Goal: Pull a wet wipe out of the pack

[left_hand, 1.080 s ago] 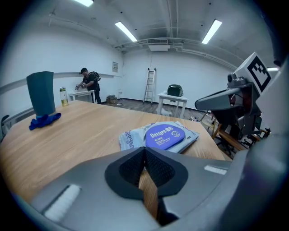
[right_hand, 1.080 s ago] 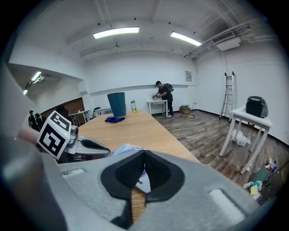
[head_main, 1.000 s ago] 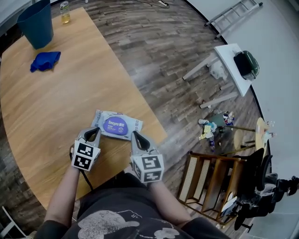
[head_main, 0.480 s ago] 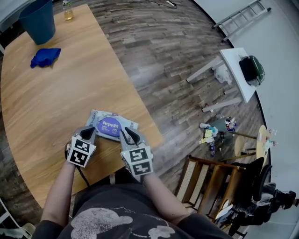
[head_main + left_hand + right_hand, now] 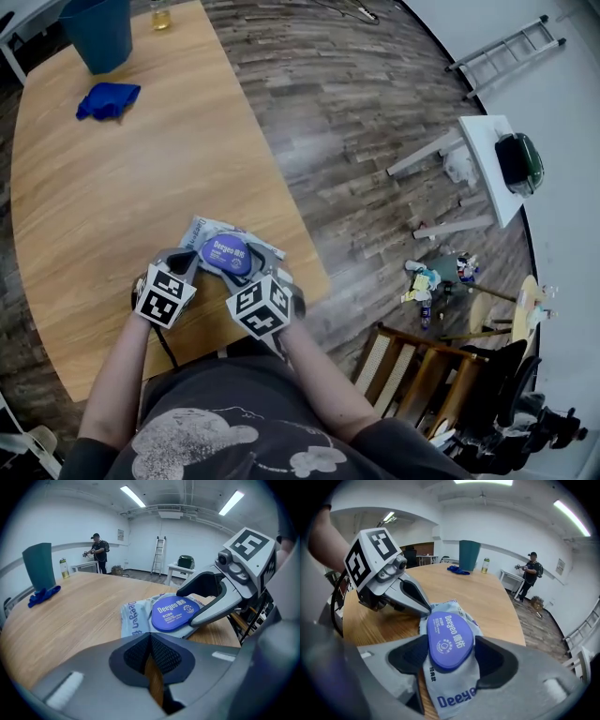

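my right tongs (image 5: 452, 658), just spread, straddle the lid (image 5: 449, 634) along its long axis; left tongs (image 5: 150, 653), pressed together, flank the pack (image 5: 454, 695).

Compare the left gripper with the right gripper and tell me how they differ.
Jaws: the left gripper is shut with nothing between its jaws; the right gripper stands wide apart, its jaws having just been opening.
Place: the right gripper straddles the blue lid of the wet wipe pack, while the left gripper's tip sits at the pack's edge.
Shared: both tilt down toward the pack on the wooden table.
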`<state>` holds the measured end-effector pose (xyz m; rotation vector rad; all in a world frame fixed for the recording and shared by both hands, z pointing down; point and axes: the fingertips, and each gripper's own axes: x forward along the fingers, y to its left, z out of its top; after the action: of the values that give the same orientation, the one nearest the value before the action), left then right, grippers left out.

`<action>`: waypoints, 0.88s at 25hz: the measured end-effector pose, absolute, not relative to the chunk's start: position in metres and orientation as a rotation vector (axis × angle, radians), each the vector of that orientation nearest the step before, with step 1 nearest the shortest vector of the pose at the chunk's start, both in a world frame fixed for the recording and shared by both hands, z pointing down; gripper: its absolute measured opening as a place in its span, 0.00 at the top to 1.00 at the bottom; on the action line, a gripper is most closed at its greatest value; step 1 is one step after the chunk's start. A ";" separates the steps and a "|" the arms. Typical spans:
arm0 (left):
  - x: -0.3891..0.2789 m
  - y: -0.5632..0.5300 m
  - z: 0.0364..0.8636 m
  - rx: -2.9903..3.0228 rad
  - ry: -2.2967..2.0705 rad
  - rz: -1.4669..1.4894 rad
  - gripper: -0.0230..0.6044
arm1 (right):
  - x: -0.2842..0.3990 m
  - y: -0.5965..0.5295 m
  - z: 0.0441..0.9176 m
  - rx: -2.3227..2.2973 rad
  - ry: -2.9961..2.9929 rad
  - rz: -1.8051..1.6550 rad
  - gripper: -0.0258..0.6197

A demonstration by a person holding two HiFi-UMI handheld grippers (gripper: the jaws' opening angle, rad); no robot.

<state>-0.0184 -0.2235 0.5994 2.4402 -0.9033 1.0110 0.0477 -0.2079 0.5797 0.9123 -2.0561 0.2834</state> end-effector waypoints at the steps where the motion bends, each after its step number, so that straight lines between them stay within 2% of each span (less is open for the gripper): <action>1: -0.018 -0.224 0.599 2.440 -0.903 1.013 0.94 | 0.047 -0.209 0.581 0.899 -2.052 0.283 0.50; 22: -0.018 -0.223 0.603 2.441 -0.899 1.011 0.94 | 0.048 -0.212 0.587 0.792 -2.131 0.509 0.51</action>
<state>-0.0176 -0.2227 0.6034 2.4415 -0.8986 1.0113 0.0483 -0.2121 0.5866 0.7920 -2.1309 0.5092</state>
